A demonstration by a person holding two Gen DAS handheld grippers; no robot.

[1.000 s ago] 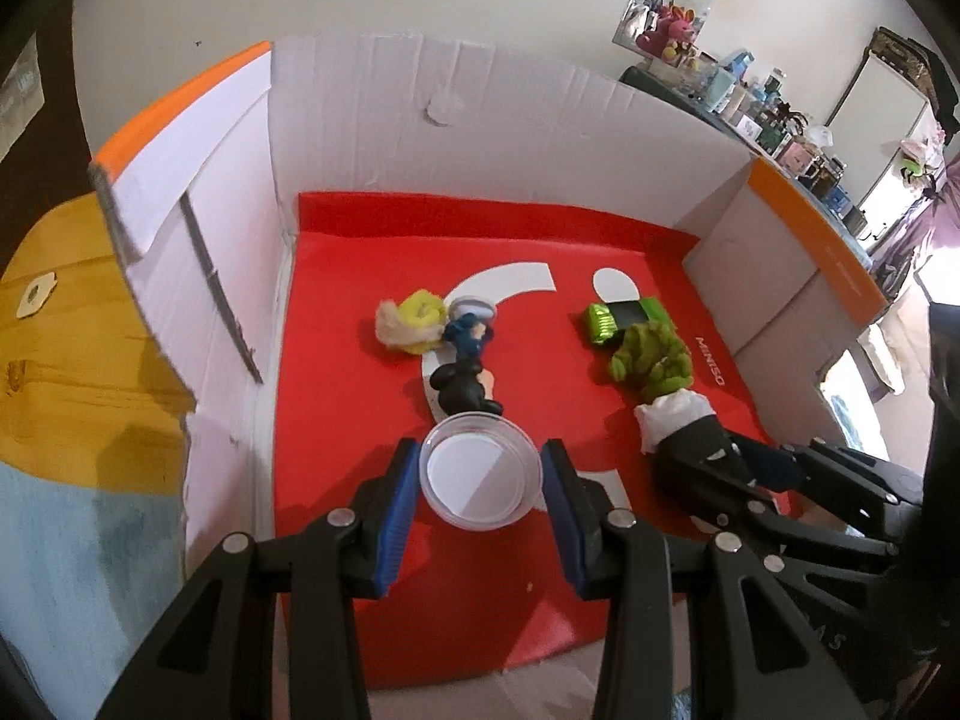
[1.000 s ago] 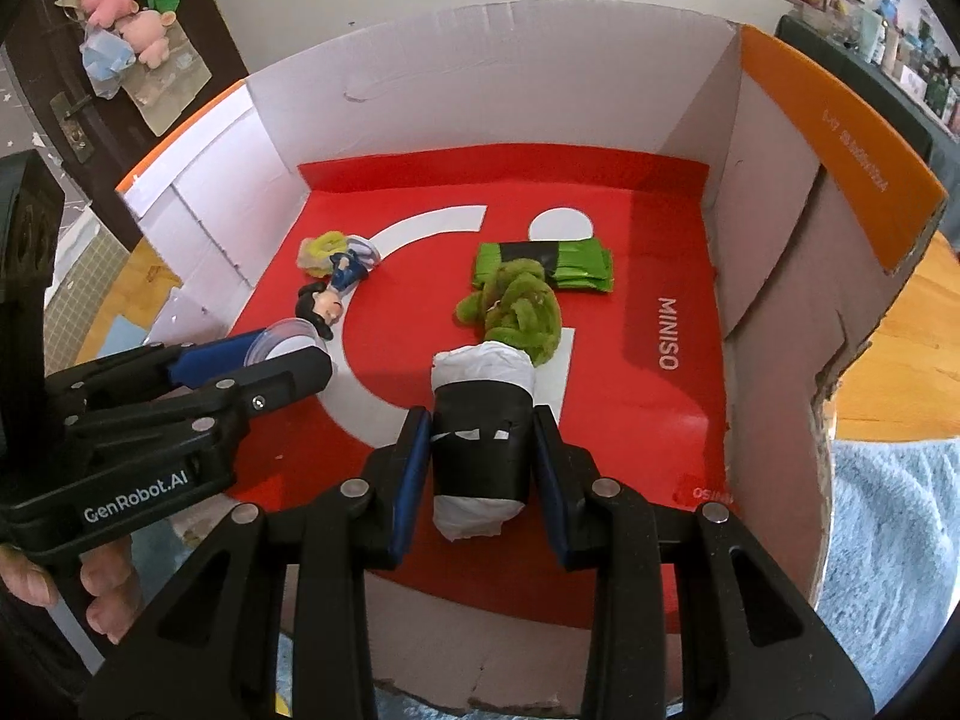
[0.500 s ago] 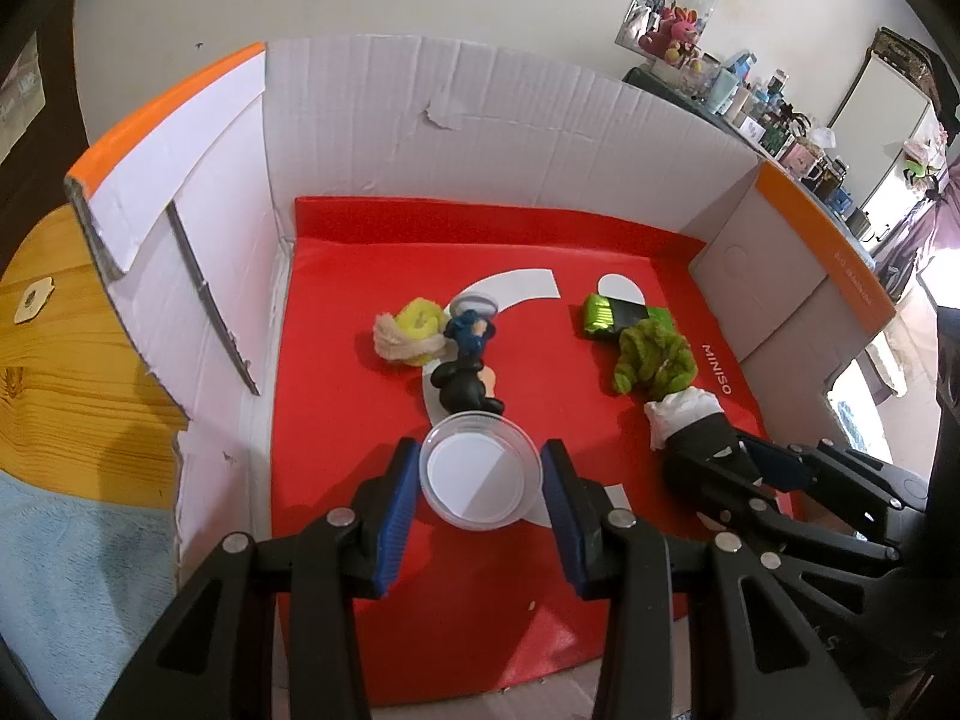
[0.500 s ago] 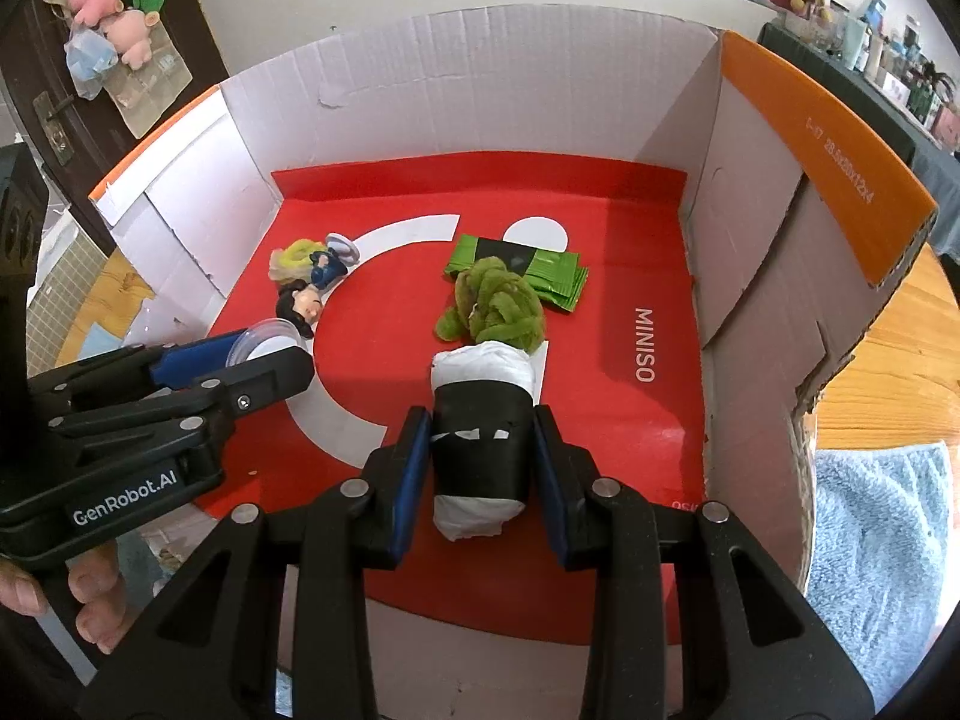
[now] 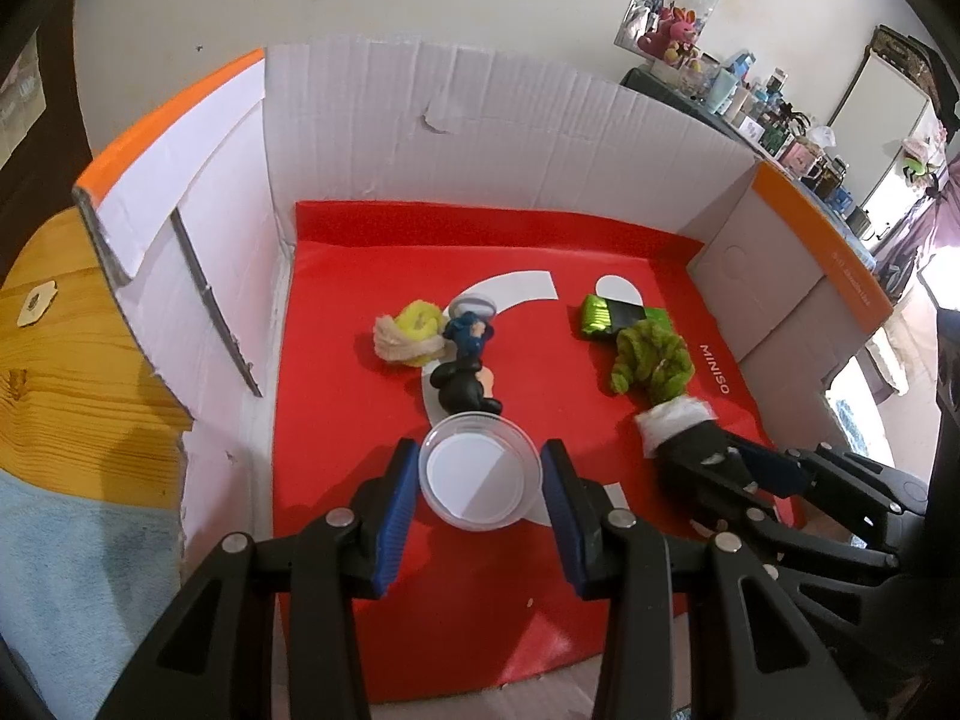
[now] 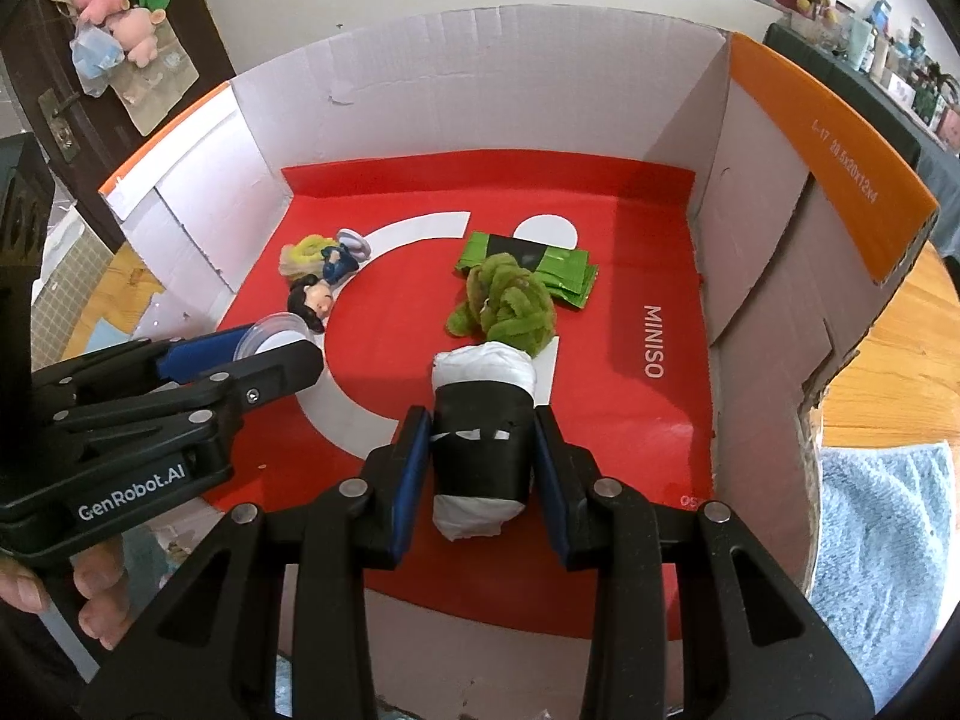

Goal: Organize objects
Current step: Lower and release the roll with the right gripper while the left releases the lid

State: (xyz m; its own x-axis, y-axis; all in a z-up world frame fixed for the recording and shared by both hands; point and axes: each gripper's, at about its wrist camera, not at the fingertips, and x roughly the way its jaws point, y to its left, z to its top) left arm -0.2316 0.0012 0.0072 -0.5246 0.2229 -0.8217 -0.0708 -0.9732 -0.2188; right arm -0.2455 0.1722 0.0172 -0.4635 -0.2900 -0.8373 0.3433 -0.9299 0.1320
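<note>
Both tongs have drawn back slightly from the box [image 6: 708,132]: left tongs [image 5: 480,474] clamp the lid [image 5: 479,474], right tongs [image 6: 483,450] clamp the roll [image 6: 483,444], neither placed yet.

Both views pulled back from the cardboard box [image 5: 480,138], more wooden table [image 6: 888,324] showing

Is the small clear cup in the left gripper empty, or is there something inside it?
Empty. The clear cup faces the left wrist camera with its mouth open, and only its plain white bottom shows between the left gripper fingers.
</note>
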